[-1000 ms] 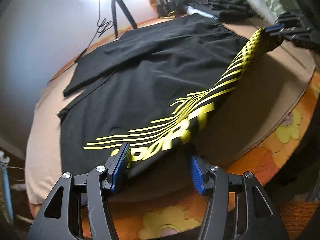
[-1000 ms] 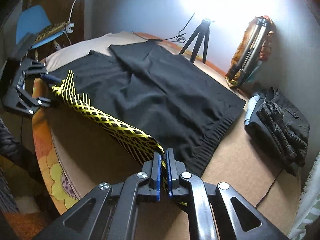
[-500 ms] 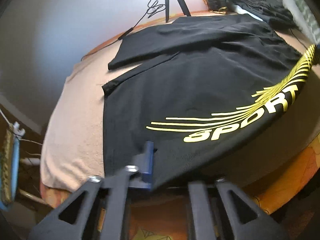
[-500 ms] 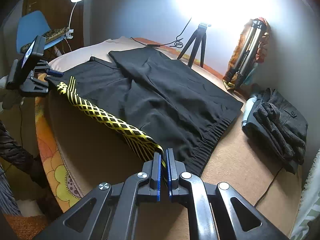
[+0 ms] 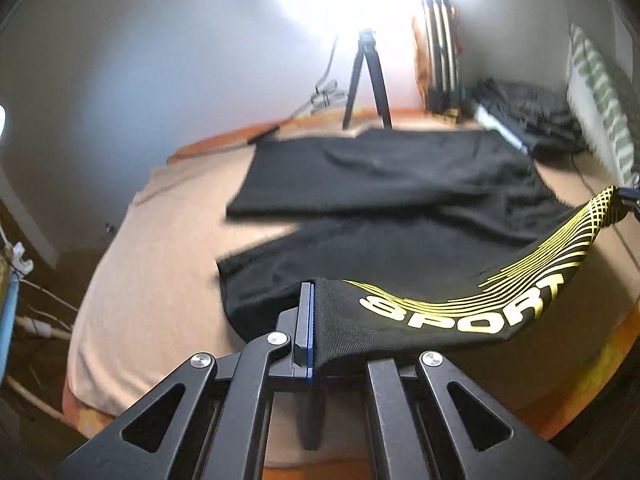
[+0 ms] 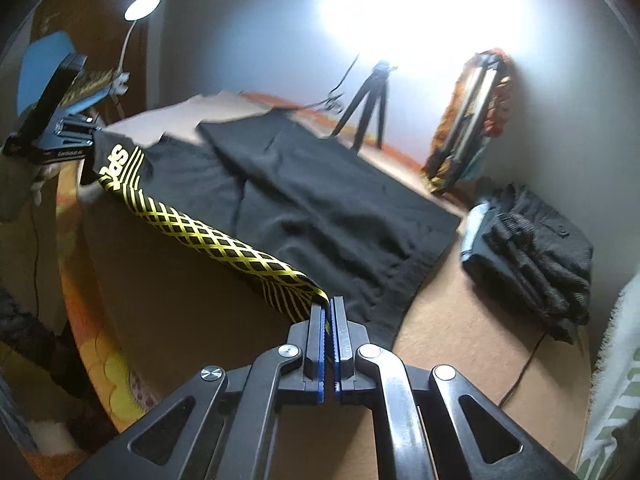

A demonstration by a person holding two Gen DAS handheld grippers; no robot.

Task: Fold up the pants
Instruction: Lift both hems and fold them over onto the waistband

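Note:
Black pants (image 5: 400,184) with a yellow "SPORT" print lie spread on a tan bed cover (image 5: 160,280). My left gripper (image 5: 314,320) is shut on the near leg's hem and holds it lifted; the cloth hides its right finger. My right gripper (image 6: 329,320) is shut on the waist end of the yellow-striped side seam (image 6: 224,244), also lifted. The seam hangs taut between the two grippers above the bed's front edge. The left gripper also shows in the right wrist view (image 6: 80,136) at far left. The far leg (image 6: 320,184) lies flat.
A small black tripod (image 5: 366,80) stands at the back by the wall, with a cable beside it. A folded tripod bundle (image 6: 468,120) leans on the wall. A pile of dark folded clothes (image 6: 532,252) lies at the right. A lamp and blue chair (image 6: 40,68) stand at left.
My left gripper has closed on the leg hem and lifted it. Both grippers have risen, raising the striped seam off the bed. The right gripper stays shut on the waist end.

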